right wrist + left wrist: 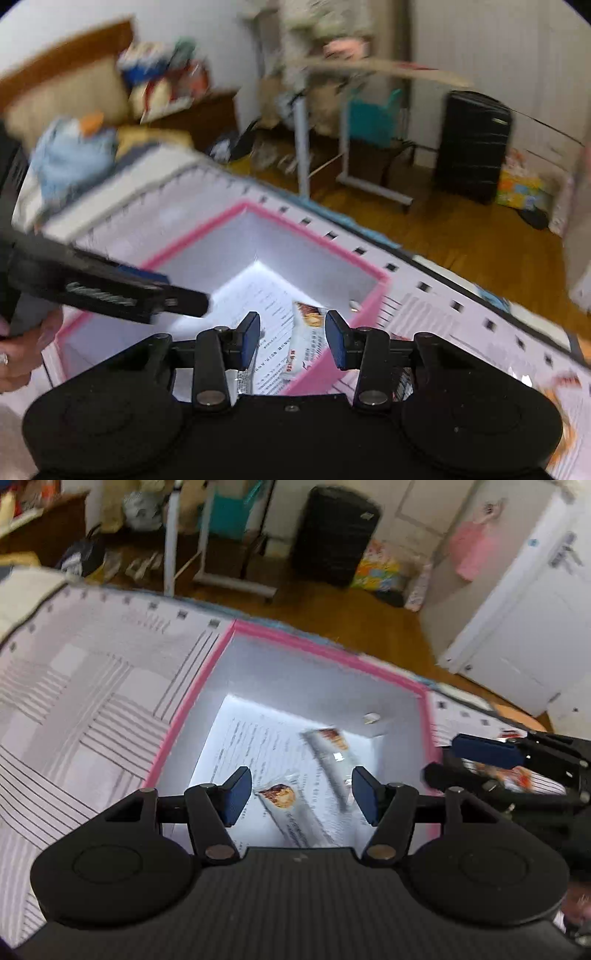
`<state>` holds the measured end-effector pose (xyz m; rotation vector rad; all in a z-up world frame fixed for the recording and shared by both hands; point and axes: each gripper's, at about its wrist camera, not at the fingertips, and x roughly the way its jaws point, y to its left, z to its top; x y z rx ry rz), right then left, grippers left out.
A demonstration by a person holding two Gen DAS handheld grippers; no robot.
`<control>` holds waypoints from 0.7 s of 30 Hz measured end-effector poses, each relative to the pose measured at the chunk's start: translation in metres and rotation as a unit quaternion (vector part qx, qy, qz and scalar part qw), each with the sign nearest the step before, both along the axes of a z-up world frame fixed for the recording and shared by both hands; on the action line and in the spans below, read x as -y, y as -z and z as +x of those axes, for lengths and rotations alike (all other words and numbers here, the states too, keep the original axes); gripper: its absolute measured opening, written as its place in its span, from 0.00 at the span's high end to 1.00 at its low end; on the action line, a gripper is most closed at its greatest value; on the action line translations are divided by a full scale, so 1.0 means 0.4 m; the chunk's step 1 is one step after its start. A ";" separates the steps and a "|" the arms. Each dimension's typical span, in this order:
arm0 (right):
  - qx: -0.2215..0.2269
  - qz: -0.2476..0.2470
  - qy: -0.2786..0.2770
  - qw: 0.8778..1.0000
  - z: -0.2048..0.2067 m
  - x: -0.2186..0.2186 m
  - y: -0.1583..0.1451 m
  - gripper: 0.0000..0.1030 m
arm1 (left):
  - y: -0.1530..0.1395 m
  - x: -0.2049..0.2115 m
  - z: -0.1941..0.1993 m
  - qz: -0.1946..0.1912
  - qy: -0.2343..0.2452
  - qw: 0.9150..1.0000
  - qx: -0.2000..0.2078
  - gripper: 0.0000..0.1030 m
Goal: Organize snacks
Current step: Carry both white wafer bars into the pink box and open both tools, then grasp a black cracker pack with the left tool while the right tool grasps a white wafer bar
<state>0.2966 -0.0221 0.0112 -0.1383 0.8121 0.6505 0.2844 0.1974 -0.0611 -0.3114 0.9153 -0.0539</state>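
Observation:
A pink-rimmed white box (207, 679) stands on the striped bedspread; it also shows in the right wrist view (369, 291). Two silver snack bars lie on its paper-lined floor (288, 812) (328, 753). My left gripper (301, 794) is open and empty, above the box opening, over the near bar. My right gripper (293, 339) is open and empty, over the box's near right wall, above a snack bar (306, 332) inside. The right gripper also appears at the right edge of the left wrist view (480, 753). Another snack packet (517, 775) lies on the bedspread outside the box.
The bedspread (74, 701) spreads left of the box. Beyond the bed edge are wooden floor (461, 236), a black suitcase (334, 535), a white rack (207, 554), and white doors (517, 609). The left gripper and a hand (22, 350) show in the right wrist view.

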 end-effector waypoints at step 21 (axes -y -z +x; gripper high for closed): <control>0.028 0.020 0.056 0.998 -0.312 0.236 -0.039 0.57 | -0.122 0.287 -0.265 0.028 0.171 0.981 0.092 0.59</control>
